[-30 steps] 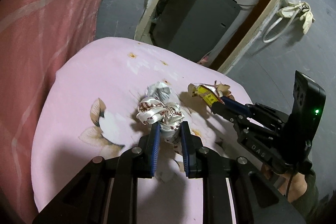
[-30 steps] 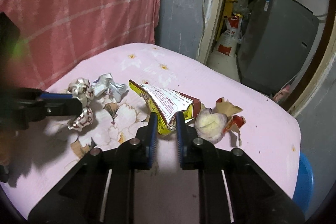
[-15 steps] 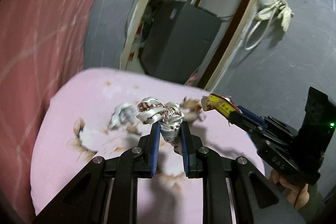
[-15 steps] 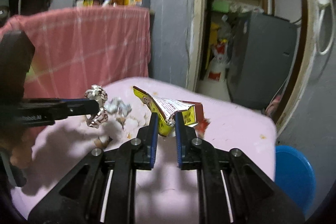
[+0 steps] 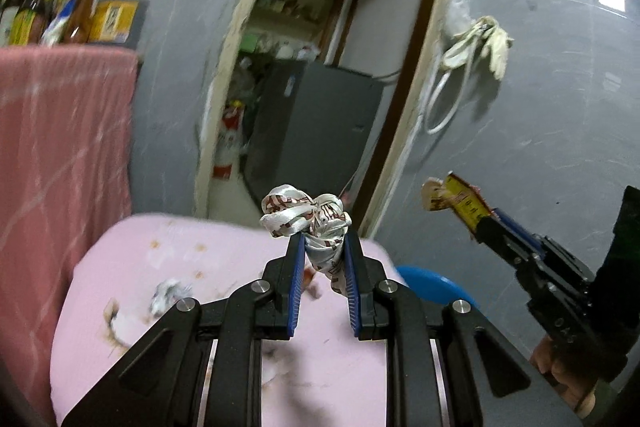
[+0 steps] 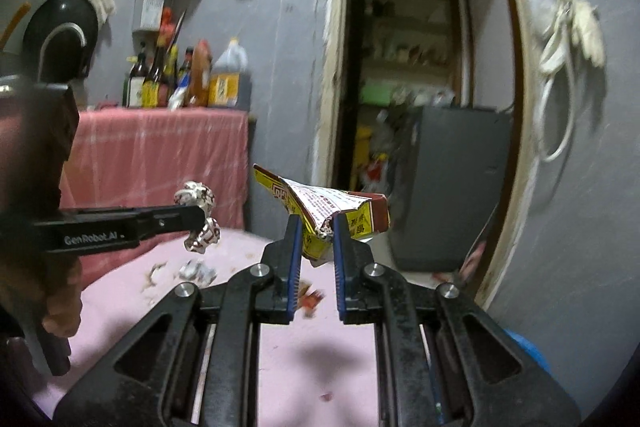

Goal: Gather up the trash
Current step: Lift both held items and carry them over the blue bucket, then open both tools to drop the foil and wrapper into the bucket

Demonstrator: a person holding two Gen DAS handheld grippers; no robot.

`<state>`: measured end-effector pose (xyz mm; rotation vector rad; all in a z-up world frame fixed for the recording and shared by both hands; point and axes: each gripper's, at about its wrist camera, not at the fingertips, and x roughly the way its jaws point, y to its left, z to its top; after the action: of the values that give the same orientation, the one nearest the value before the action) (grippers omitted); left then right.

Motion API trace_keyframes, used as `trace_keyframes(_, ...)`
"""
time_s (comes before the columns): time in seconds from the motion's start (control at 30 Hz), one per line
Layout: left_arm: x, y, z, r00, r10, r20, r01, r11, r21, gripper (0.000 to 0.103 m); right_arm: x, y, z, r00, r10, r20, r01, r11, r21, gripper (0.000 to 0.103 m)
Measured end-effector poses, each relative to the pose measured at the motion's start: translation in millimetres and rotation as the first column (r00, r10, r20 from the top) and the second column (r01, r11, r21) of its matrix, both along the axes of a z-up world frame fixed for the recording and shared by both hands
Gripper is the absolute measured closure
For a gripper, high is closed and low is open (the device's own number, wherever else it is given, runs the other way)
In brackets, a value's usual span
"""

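Trash is held in both grippers, up in the air above the pink-covered bench [image 5: 224, 247]. The left gripper [image 5: 322, 247] pinches a crumpled silvery wrapper [image 5: 304, 213] near its tips; the right gripper [image 6: 314, 227] pinches a torn yellow-and-red snack packet [image 6: 320, 203]. Both seem raised clear for carrying, probably toward the blue bin [image 5: 432, 285] beside the bench's far edge. A crumpled foil scrap [image 5: 168, 297] and small bits lie on the bench, not yet collected.

grippers you're holding: 2, left gripper [image 5: 323, 247] and right gripper [image 6: 316, 227]
crumpled wrappers you've grabbed: 1 [image 5: 306, 213]
yellow packets you've grabbed: 1 [image 6: 320, 205]
foil scraps on your pink table [image 5: 224, 255]: 1 [image 5: 168, 297]
blue bins: 1 [image 5: 434, 285]
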<state>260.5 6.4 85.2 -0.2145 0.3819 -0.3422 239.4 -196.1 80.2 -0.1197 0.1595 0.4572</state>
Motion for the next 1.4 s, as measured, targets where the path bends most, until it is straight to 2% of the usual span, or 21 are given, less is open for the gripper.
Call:
trace_keyframes(0.17,-5,-39,22,0.995,-0.042,0.091,0.041,0.999,0.014,0.087,-12,-34,19,0.995,-0.064,0.073,0.062,0.997,0.038,0.088)
trace_keyframes(0.27,-2,-66,30,0.99,-0.082,0.118,0.079,0.997,0.022,0.087,-16,-57,24,0.988,-0.118,0.095,0.113,0.992,0.061,0.088)
trace_keyframes(0.47,12,-120,27,0.979,-0.171,0.111,0.166,0.985,0.048,0.087,-14,-108,18,0.973,-0.22,0.073,0.211,0.971,0.109,0.088)
trace_keyframes(0.7,46,-184,10,0.963,-0.269,0.027,0.267,0.962,0.057,0.087,-3,-157,-3,0.952,-0.307,-0.003,0.304,0.943,0.136,0.088)
trace_keyframes(0.87,74,-216,-12,0.945,-0.314,-0.091,0.319,0.947,0.046,0.087,12,-184,-30,0.936,-0.339,-0.098,0.35,0.924,0.153,0.088)
trace_keyframes(1.1,106,-245,-60,0.92,-0.291,-0.263,0.314,0.948,0.053,0.087,33,-208,-70,0.91,-0.344,-0.231,0.384,0.909,0.164,0.088)
trace_keyframes(1.4,132,-258,-104,0.889,-0.269,-0.371,0.31,0.949,0.054,0.086,58,-222,-112,0.868,-0.333,-0.368,0.414,0.896,0.164,0.087)
